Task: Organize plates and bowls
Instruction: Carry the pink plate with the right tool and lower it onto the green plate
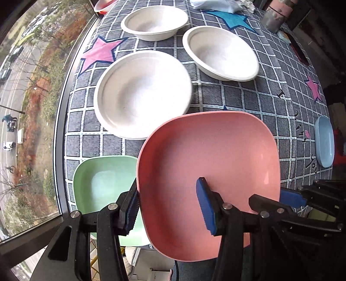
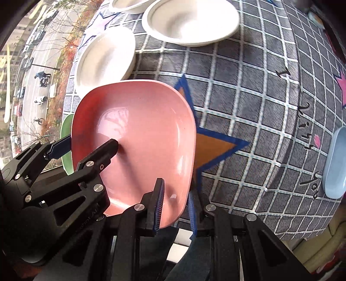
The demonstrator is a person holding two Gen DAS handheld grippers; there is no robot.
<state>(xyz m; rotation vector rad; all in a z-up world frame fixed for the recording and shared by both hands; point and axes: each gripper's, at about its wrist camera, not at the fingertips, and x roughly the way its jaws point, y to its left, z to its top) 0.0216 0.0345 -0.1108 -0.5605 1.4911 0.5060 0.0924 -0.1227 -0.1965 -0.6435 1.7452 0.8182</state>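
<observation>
A pink square plate (image 1: 207, 168) is held above the table's near edge by both grippers. My left gripper (image 1: 168, 207) has its jaws wide, one finger (image 1: 129, 207) outside the plate's left rim, the other (image 1: 205, 207) inside on its surface. My right gripper (image 2: 175, 201) is shut on the plate's near right rim (image 2: 138, 138); it also shows in the left wrist view (image 1: 289, 197). The left gripper shows in the right wrist view (image 2: 84, 147). A green square plate (image 1: 103, 190) lies under the pink plate's left side. Three white round bowls (image 1: 142, 95) (image 1: 220, 54) (image 1: 154, 21) sit beyond.
The table has a grey checked cloth with stars (image 1: 237, 95). A light blue oval dish (image 1: 324, 140) lies at the right edge. A window with a street view (image 1: 26, 97) runs along the left. A grey cup (image 1: 273, 18) and white bag (image 1: 216, 5) stand at the back.
</observation>
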